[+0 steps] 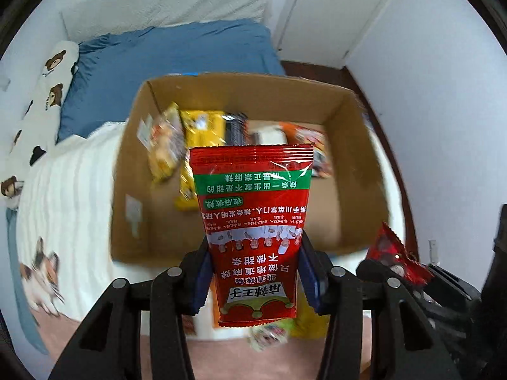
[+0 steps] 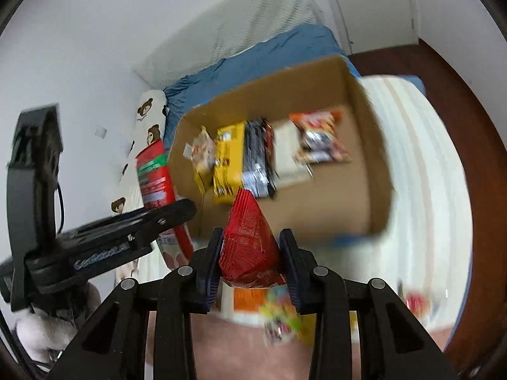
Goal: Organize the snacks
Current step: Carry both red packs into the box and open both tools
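Two snack packets held above the box.
Left view: the left gripper [image 1: 253,280] clamps a red packet [image 1: 253,221] between its jaws, the cardboard box [image 1: 358,158] beyond them. Right view: the right gripper [image 2: 250,258] grasps a crumpled red pouch [image 2: 248,240]; blurred snacks [image 2: 253,155], perhaps five, lie in the box ahead.

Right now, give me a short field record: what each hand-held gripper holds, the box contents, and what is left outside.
left hand-held gripper: shut on tall red-and-green snack packet
right hand-held gripper: shut on small crinkled red snack packet
open brown cardboard box: several packets along far wall
outside box: blurred packets near the camera
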